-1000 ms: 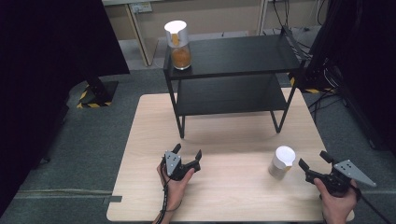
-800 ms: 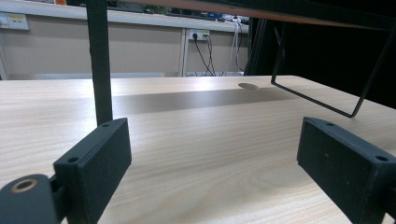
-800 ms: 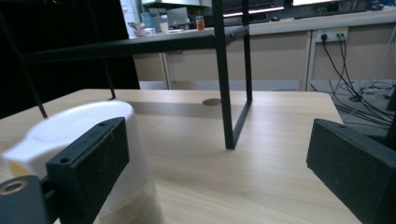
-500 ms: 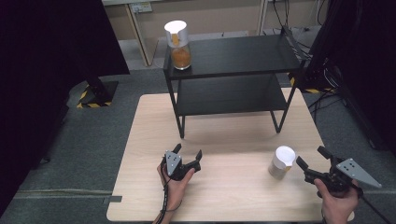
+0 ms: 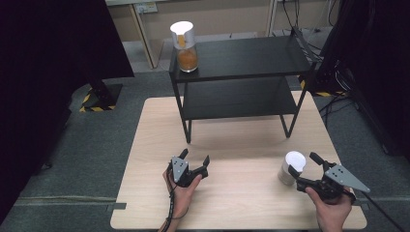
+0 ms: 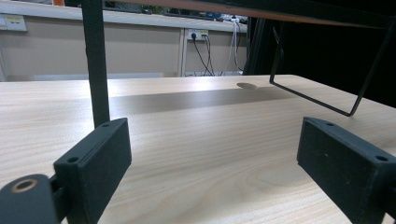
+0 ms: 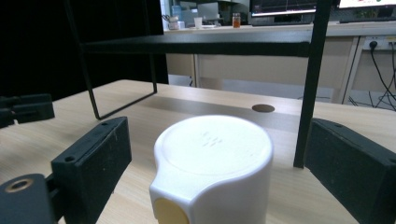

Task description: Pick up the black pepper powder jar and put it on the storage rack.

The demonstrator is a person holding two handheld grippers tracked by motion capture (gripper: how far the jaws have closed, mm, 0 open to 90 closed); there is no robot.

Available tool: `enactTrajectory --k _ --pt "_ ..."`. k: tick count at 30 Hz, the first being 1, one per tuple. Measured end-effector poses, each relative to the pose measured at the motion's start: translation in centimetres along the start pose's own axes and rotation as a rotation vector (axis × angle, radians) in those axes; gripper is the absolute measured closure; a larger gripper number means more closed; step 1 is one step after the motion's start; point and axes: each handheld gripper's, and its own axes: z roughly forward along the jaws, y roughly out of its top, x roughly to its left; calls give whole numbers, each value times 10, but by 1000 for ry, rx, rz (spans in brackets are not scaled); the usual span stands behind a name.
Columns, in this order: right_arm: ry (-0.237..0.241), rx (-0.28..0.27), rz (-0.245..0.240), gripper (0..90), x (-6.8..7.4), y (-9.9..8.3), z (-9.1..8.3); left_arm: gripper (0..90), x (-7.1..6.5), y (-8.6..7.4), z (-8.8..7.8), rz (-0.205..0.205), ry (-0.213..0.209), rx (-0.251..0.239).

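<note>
1. Closer than a second ago, the right gripper [image 5: 303, 167] has crept up on the white-lidded jar [image 5: 292, 168]; its jaws gape wide either side, gripping nothing yet.
2. Left gripper [image 5: 195, 163] rests idle mid-table, jaws wide open and empty.
3. Grasp and lift remain — perhaps onto the black shelf [image 5: 241, 60], where an orange-filled jar [image 5: 183, 46] already stands.
4. Pale wooden table [image 5: 232, 140]; grey carpet, wall sockets beyond.

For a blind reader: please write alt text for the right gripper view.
A white-lidded jar stands on the table between the right gripper's open black jaws, not touching them. Behind it is a black shelf.
</note>
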Motion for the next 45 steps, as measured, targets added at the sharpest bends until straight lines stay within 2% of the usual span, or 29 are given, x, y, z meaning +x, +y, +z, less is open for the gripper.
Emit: enactTrajectory --k 17,24,28,39,45 --pt "-34 68 -39 191 9 -9 17 95 0 0 0 1 -2 0" --pt "-45 68 -43 254 10 -12 18 95 -1 0 0 4 -3 2" --pt "-36 65 -48 302 9 -12 18 95 0 0 0 2 -2 1" --pt "-27 93 -43 306 6 -4 18 95 -1 0 0 6 -1 0" --pt "-1 92 -36 306 3 1 18 95 -1 0 0 7 -2 1"
